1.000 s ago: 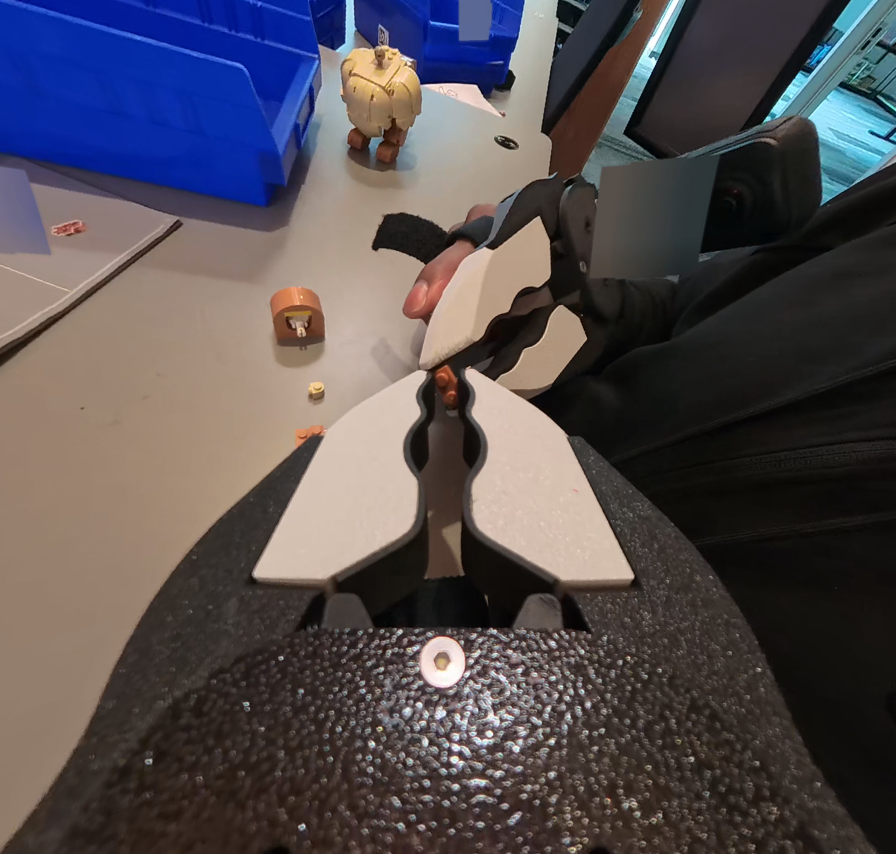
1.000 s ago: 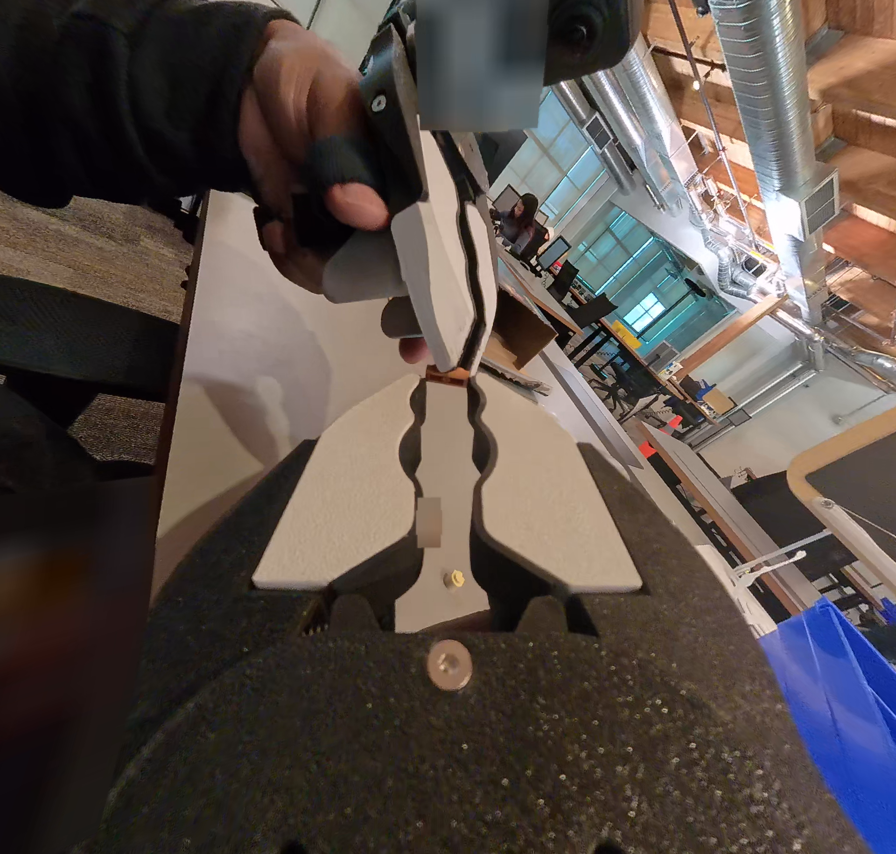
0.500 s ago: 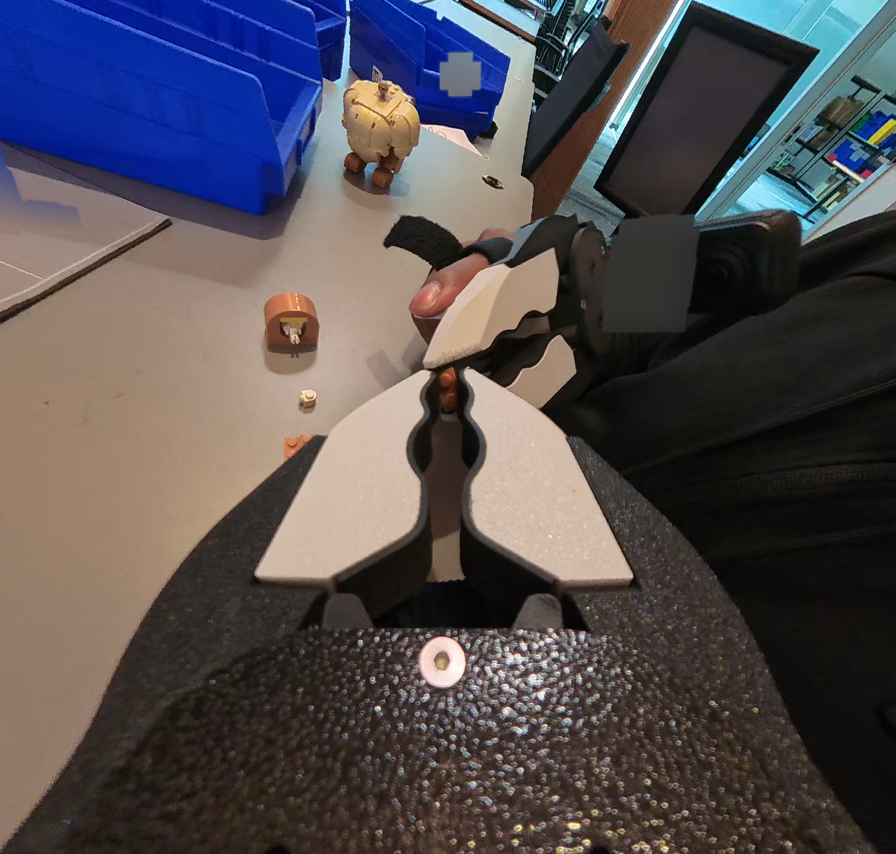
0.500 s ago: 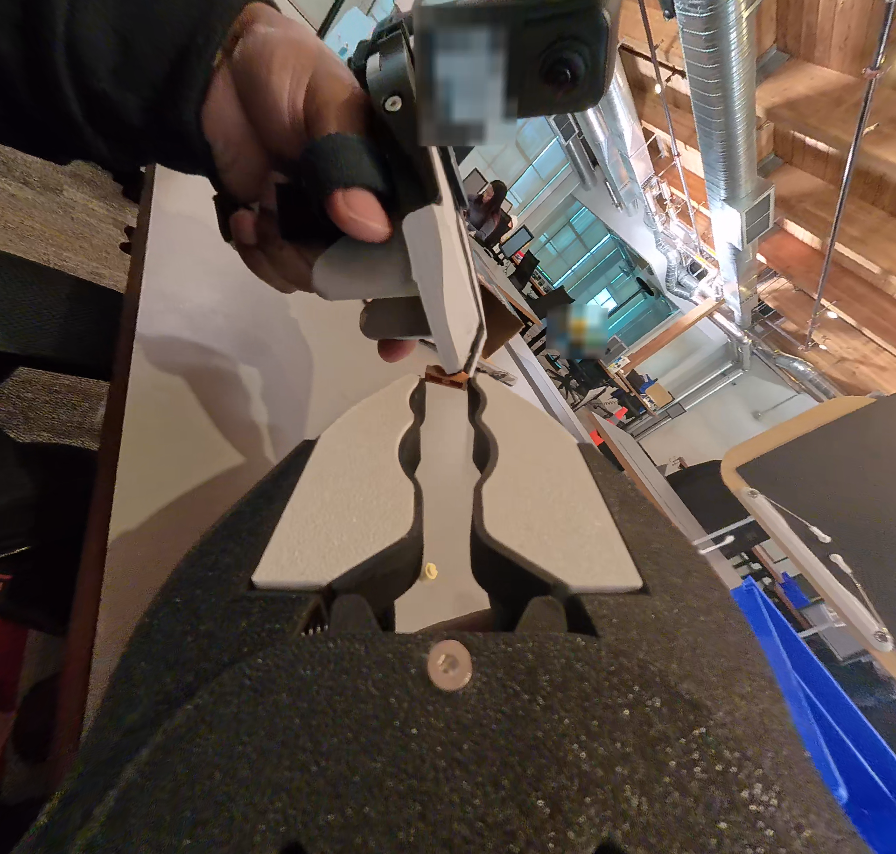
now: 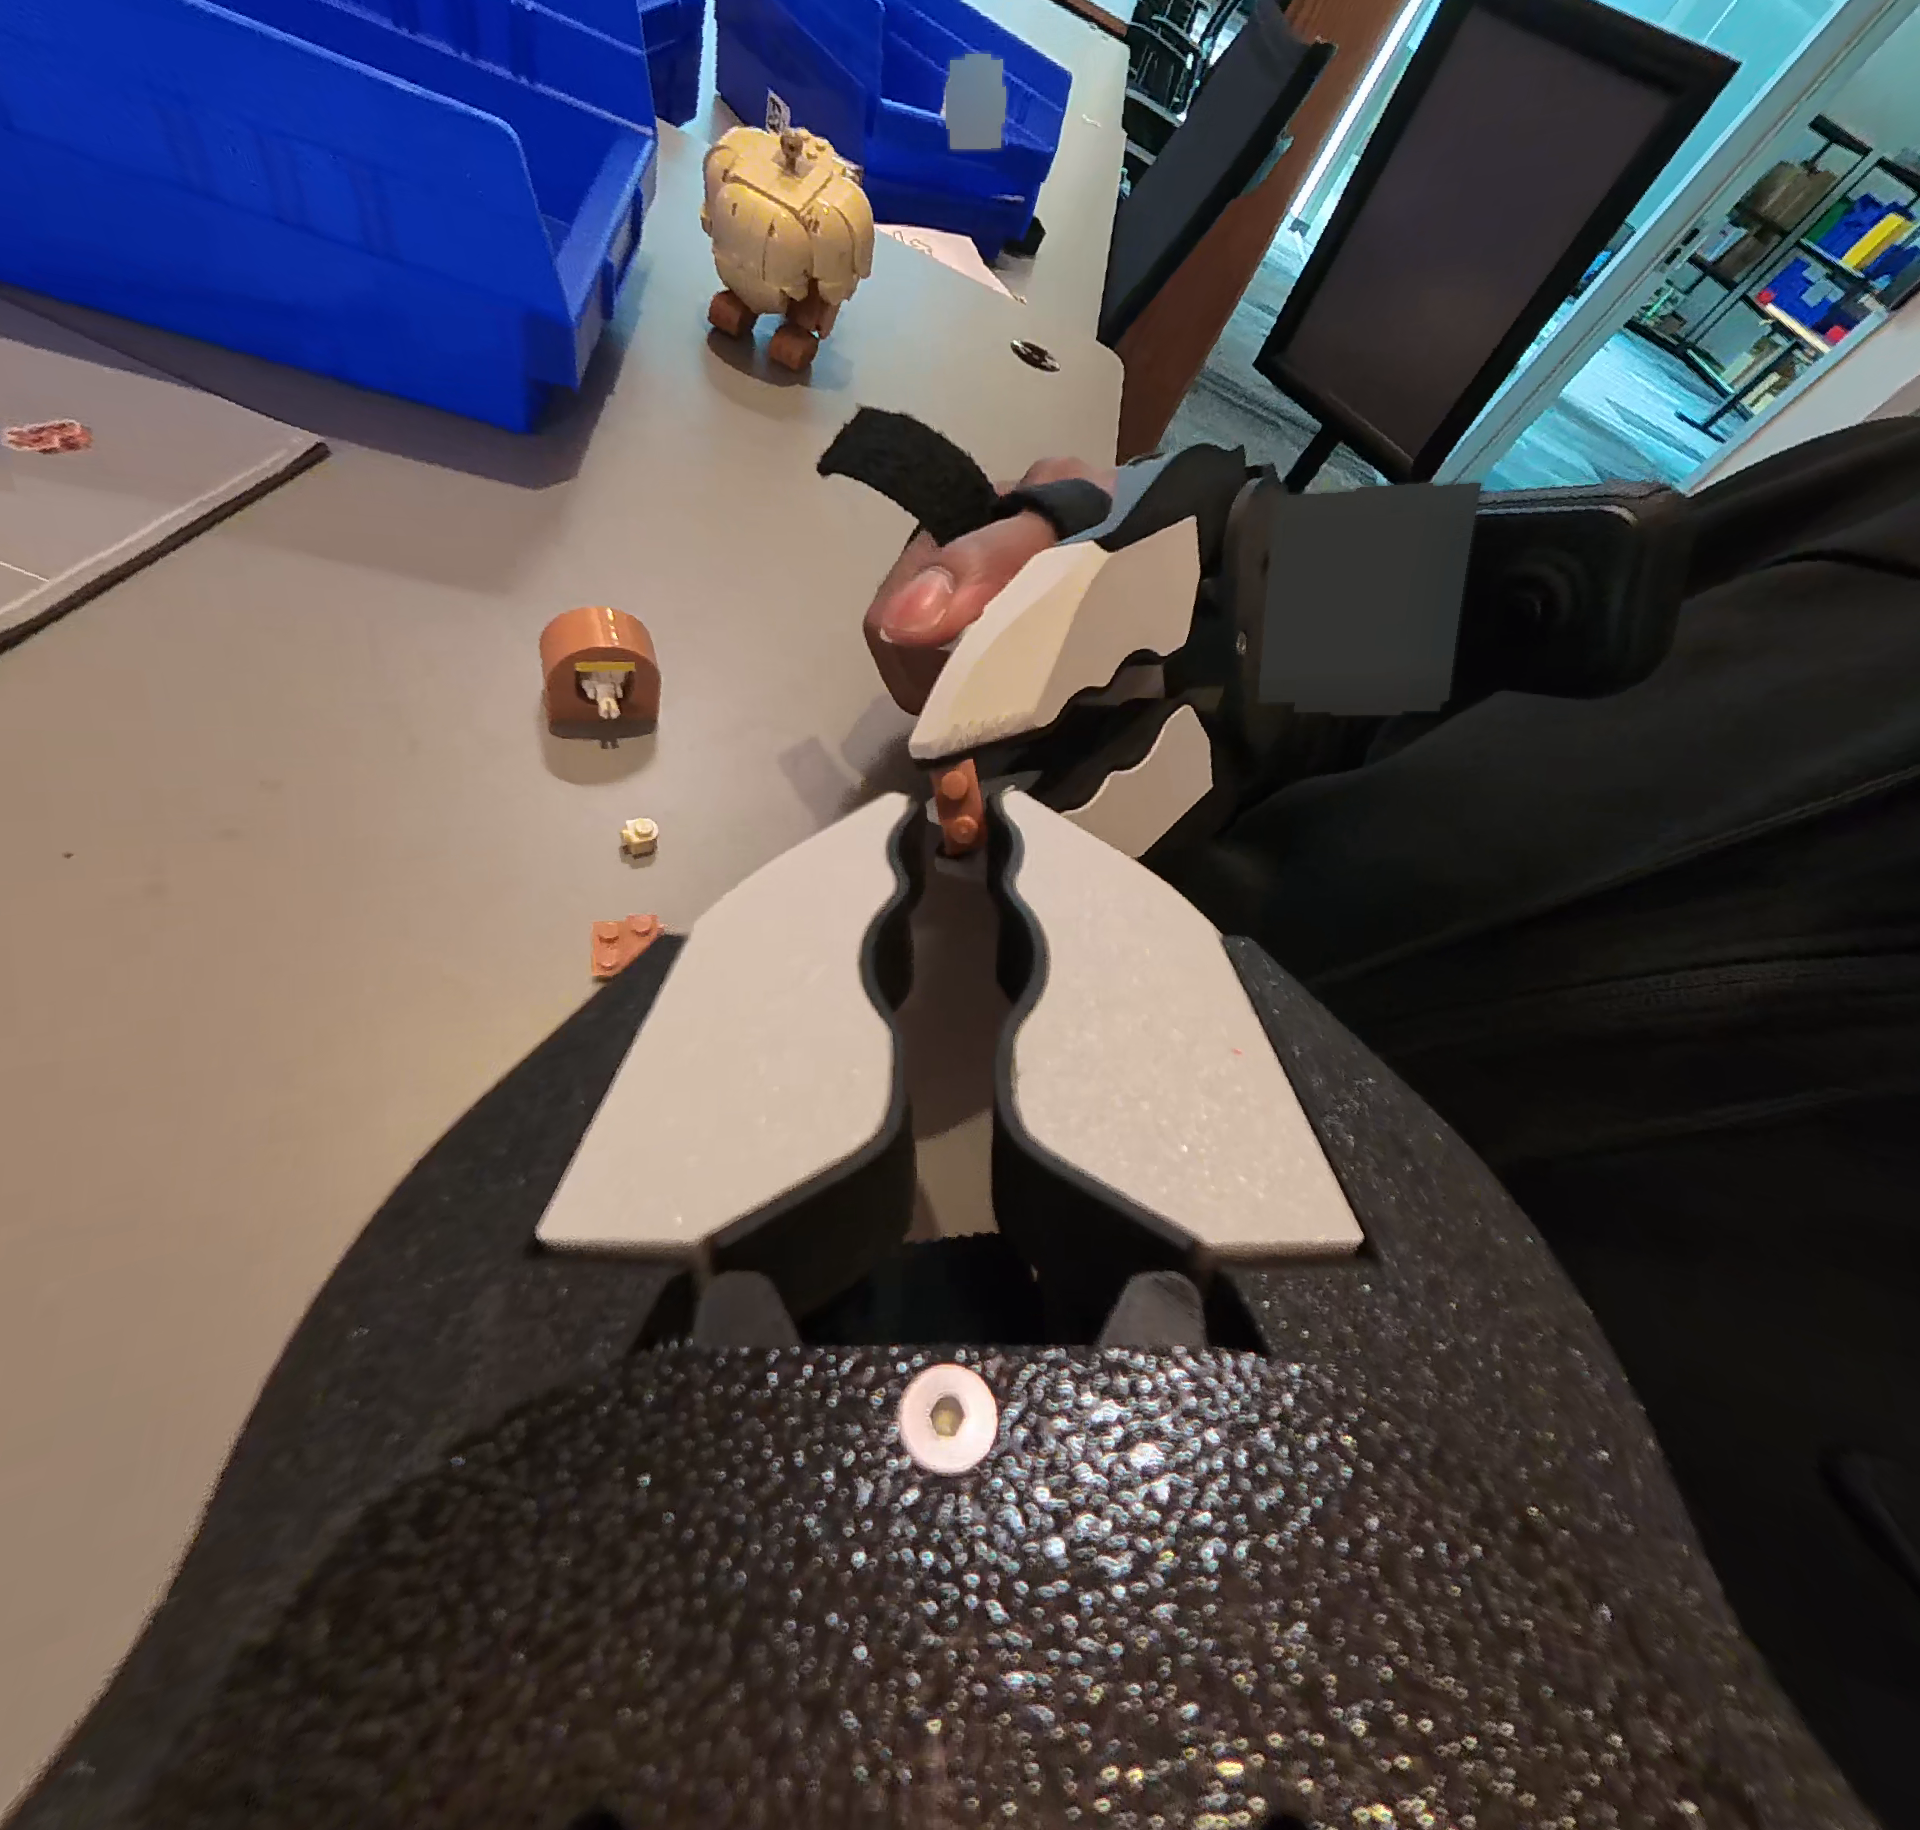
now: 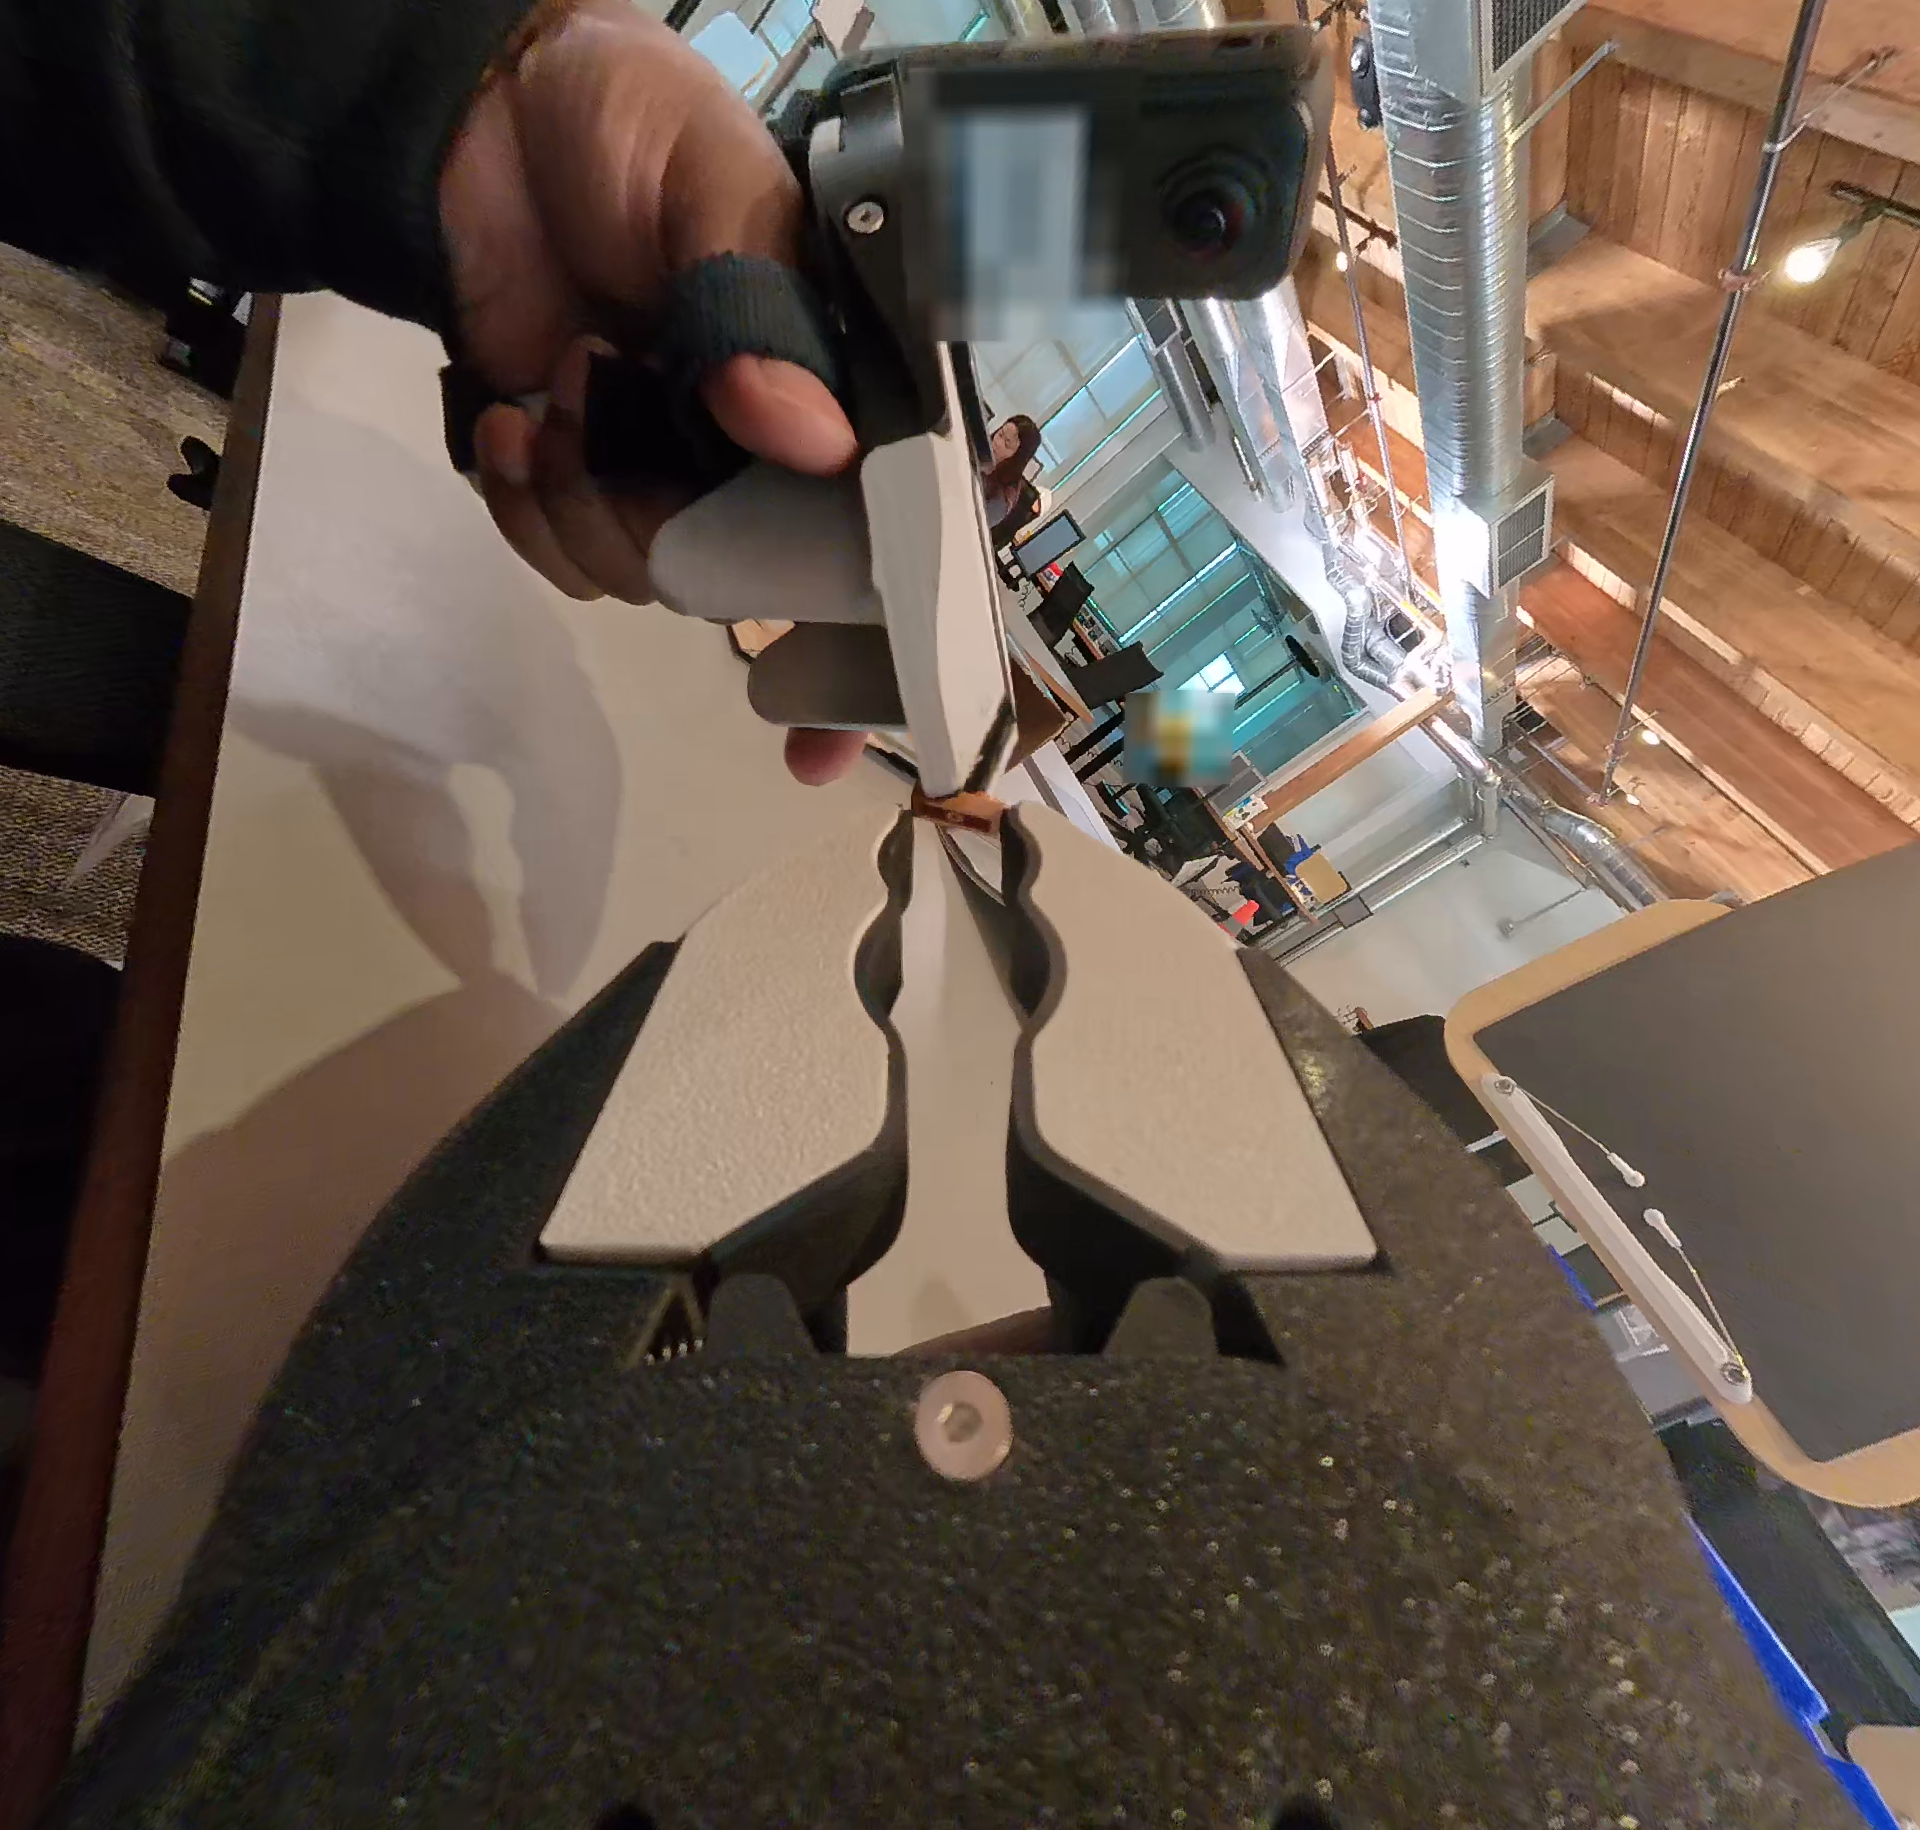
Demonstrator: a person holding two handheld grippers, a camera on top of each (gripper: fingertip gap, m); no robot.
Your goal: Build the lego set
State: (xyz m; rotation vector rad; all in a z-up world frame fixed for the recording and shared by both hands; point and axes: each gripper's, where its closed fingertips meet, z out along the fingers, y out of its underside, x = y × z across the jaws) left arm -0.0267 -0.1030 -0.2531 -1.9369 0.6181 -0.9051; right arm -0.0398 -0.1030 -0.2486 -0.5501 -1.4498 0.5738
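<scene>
A small brown studded plate (image 5: 956,812) hangs above the grey table (image 5: 260,897). My right gripper (image 6: 958,816) is shut on it, with the plate (image 6: 958,812) spanning its two fingertips. In the left wrist view the right gripper's upper finger (image 5: 1039,658) comes in from the upper right and presses on the plate's top end. My left gripper (image 5: 956,819) has the plate between its tips, but a thin gap shows on each side, so it is open. In the right wrist view the left gripper (image 6: 964,772) comes down from above onto the plate.
On the table lie a brown round piece (image 5: 600,674), a tiny cream stud (image 5: 640,835) and brown plates (image 5: 621,944). A cream brick figure (image 5: 787,211) stands by blue bins (image 5: 312,170). A grey mat (image 5: 125,523) lies at the left. A person's dark sleeve (image 5: 1558,845) fills the right. Less than 4 cm separates the two grippers' tips.
My left fingertips were tight on the brown plate half a second ago and have now parted slightly. My right gripper has kept its hold. Both grippers have tilted a little.
</scene>
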